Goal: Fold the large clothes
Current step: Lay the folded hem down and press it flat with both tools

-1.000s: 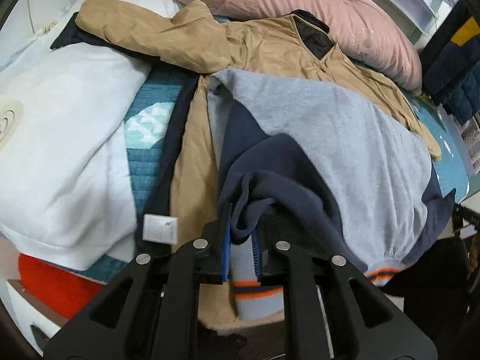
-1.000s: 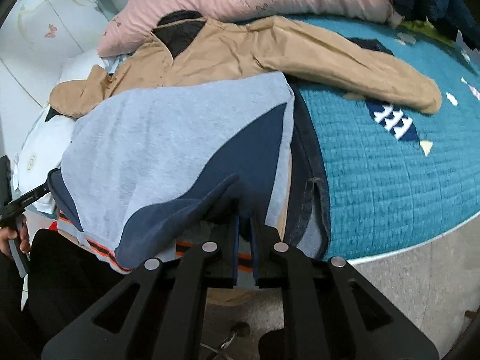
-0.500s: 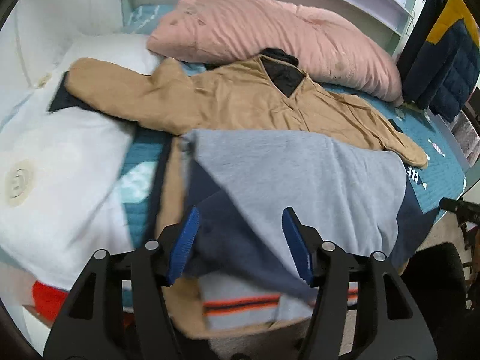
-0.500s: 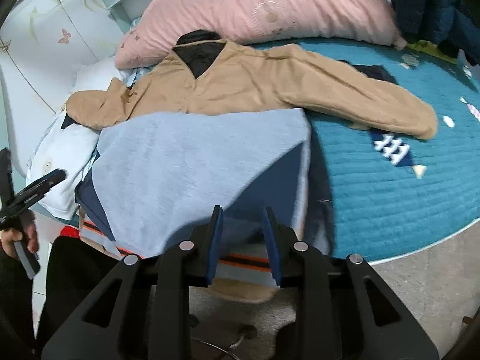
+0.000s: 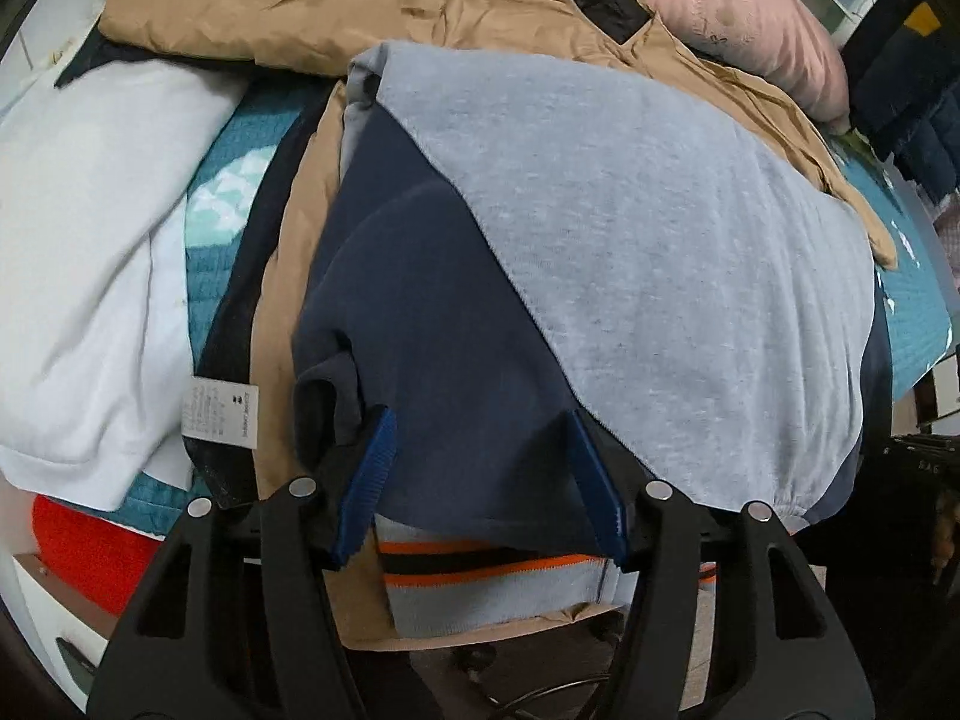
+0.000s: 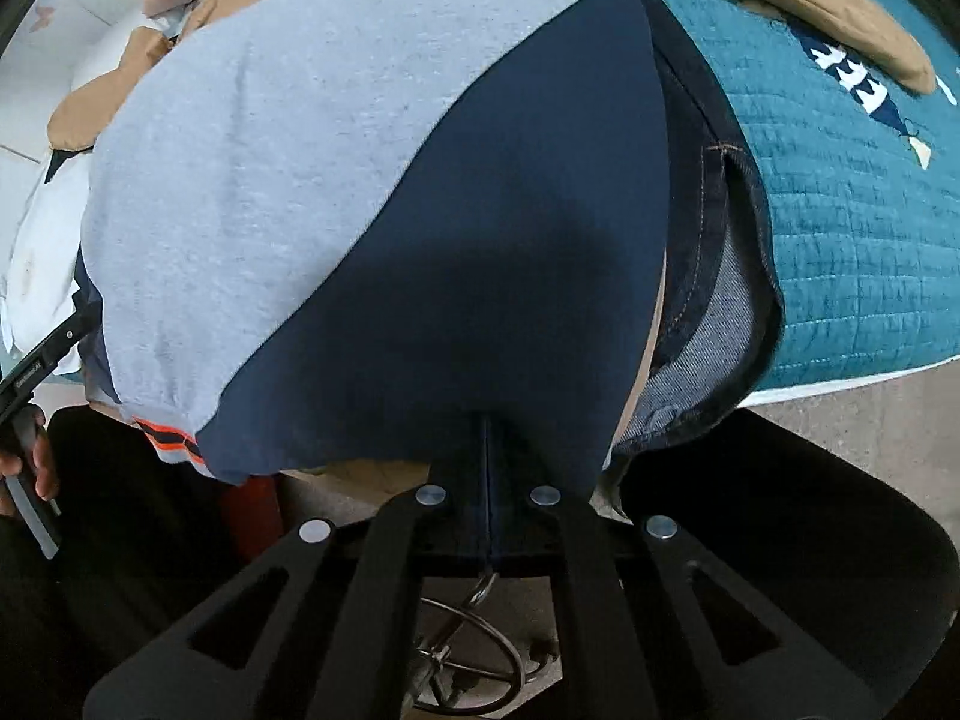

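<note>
A grey and navy sweatshirt [image 5: 630, 228] with an orange-striped hem [image 5: 492, 564] lies folded on the bed, on top of a tan jacket [image 5: 480, 12]. My left gripper [image 5: 480, 474] is open, its blue pads either side of the navy sleeve part near the front edge. In the right wrist view the same sweatshirt [image 6: 270, 150] fills the frame. My right gripper [image 6: 487, 432] is shut on the sweatshirt's navy edge [image 6: 480, 330], with the fingertips hidden under the cloth.
A pink pillow [image 5: 750, 6] lies at the back. A white garment [image 5: 78, 228] lies left on the teal quilt [image 6: 852, 228]. Dark jeans [image 6: 708, 276] lie under the sweatshirt. Dark coats [image 5: 906, 78] hang at right. The other gripper [image 6: 36, 372] shows at left.
Both grippers moved down and closer to the sweatshirt's front edge. The left stays open around the navy sleeve; the right, open half a second ago, has shut on the navy edge.
</note>
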Available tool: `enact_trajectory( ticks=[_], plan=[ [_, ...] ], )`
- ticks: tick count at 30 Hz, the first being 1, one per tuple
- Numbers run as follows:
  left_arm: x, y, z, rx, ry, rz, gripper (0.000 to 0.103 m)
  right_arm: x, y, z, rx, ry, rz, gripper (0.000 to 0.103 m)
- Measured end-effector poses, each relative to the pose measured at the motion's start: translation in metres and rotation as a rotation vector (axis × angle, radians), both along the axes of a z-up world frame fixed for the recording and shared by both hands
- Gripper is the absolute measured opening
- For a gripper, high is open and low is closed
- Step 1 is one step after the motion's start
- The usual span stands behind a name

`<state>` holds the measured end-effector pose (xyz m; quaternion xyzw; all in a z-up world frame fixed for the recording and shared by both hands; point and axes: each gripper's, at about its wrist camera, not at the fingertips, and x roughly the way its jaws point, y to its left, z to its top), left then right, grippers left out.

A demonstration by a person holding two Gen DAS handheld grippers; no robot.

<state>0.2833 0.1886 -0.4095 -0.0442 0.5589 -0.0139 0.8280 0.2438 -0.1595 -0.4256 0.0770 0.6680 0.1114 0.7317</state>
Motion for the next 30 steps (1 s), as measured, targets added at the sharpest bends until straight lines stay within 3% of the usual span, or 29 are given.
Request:
enact_trajectory(
  ticks=[3, 6, 10, 12, 15, 17, 20, 22, 26, 30],
  plan=[
    [0.001, 0.0, 0.018, -0.025, -0.052, 0.003, 0.059, 0.002, 0.006, 0.027, -0.003, -0.065, 0.003, 0.0],
    [0.003, 0.001, 0.037, -0.072, -0.128, 0.014, 0.06, 0.017, 0.021, 0.066, 0.08, -0.17, 0.012, 0.001],
    [0.033, -0.004, 0.044, -0.158, -0.149, 0.032, 0.06, 0.069, 0.067, 0.089, 0.166, -0.263, 0.037, 0.001],
    [0.054, -0.017, 0.043, -0.177, -0.156, 0.008, 0.06, 0.093, 0.09, 0.09, 0.185, -0.272, 0.038, 0.001],
    [0.075, -0.027, 0.033, -0.087, -0.114, 0.0, 0.06, 0.127, 0.124, 0.082, 0.202, -0.279, 0.03, 0.001],
    [0.074, -0.022, 0.031, -0.117, -0.113, 0.011, 0.06, 0.141, 0.132, 0.072, 0.235, -0.26, 0.033, 0.001],
    [0.065, -0.002, 0.032, -0.169, -0.123, 0.036, 0.06, 0.158, 0.139, 0.031, 0.179, -0.174, 0.026, 0.0],
    [0.058, 0.015, 0.034, -0.145, -0.122, 0.086, 0.069, 0.159, 0.139, 0.004, 0.182, -0.154, 0.009, 0.0],
    [0.049, 0.046, 0.03, -0.212, -0.111, 0.16, 0.071, 0.157, 0.136, 0.007, 0.194, -0.161, -0.02, 0.0],
    [0.04, 0.065, 0.025, -0.213, -0.092, 0.201, 0.071, 0.135, 0.139, 0.027, 0.193, -0.155, -0.011, 0.001]
  ],
)
